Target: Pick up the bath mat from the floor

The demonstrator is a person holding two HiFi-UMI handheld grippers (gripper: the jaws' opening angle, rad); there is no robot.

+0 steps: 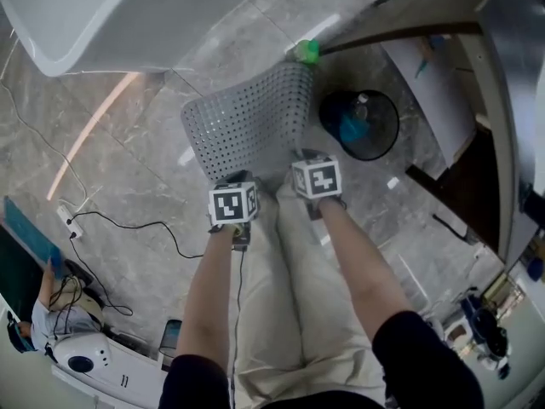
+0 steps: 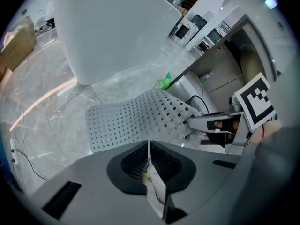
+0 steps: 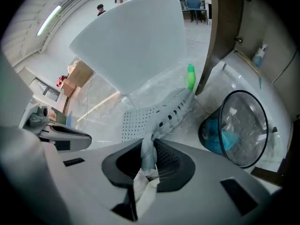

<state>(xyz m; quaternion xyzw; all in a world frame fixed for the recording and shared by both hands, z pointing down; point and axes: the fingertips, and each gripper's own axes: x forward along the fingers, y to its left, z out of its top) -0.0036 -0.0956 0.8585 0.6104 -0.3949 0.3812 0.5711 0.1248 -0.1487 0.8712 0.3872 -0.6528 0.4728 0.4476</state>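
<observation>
Holding the grey rubber bath mat with lots of little holes (image 1: 247, 122), my two claws each pinch its near edge. My left claw (image 2: 149, 150) is squeezed shut on a thin bit of that edge. The bit shows as a pale line between the two jaws. My right claw (image 3: 149, 149) is squeezed shut on a scrunched-up lump of the same edge. The two claws are side by side and close together, and both point down.

The mat hangs out in front of both claws and bends like a slide. It curls up more on the side of my right claw. I cannot tell if its far end touches the shiny grey stone floor (image 1: 153, 152) under the claws.

Just past the far end of the mat, ahead of my right claw, is a small green bottle (image 1: 306, 51). Off to the right of my right claw is a round black mesh bin (image 1: 375, 147) with something blue inside. Far ahead of my left claw is a big white bathtub (image 1: 85, 15). A thin black cable (image 1: 145, 224) lies on the floor to the left of my left claw.
</observation>
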